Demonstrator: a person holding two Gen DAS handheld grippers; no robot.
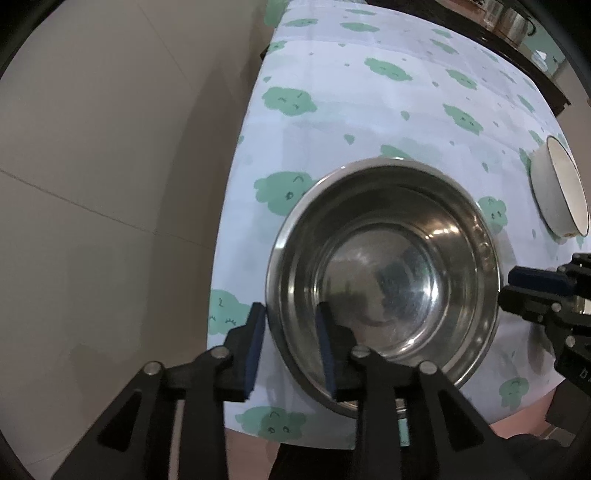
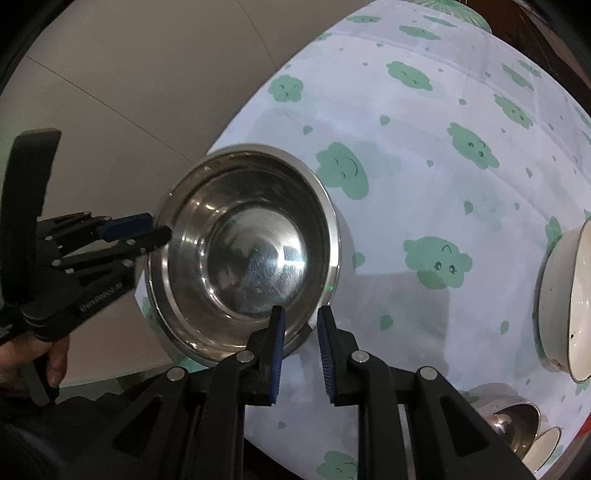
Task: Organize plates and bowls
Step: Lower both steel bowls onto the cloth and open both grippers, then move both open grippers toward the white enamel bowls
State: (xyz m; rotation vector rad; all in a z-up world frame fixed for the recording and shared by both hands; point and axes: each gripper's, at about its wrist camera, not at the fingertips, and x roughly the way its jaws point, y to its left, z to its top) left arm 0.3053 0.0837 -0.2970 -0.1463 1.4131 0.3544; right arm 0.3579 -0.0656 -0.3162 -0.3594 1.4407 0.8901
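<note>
A steel bowl (image 1: 384,280) (image 2: 240,243) stands upright near the left edge of the table. My left gripper (image 1: 291,314) (image 2: 159,227) straddles its near-left rim, one finger outside and one inside. A gap shows between the pads and the rim, so it is open. My right gripper (image 2: 300,314) (image 1: 508,290) sits at the opposite rim. Its blue pads are a narrow gap apart, with the bowl's edge and a strip of cloth showing between them, and they do not press on the rim. A white enamel bowl (image 1: 557,188) (image 2: 565,302) lies further right.
The cloud-print tablecloth (image 1: 369,92) (image 2: 424,110) covers the table, whose left edge drops to a tiled floor (image 1: 92,184). A small steel bowl (image 2: 517,424) and a white dish (image 2: 546,443) sit at the near right. A metal pot (image 1: 513,18) stands behind the table. A person's hand (image 2: 55,354) holds the left gripper.
</note>
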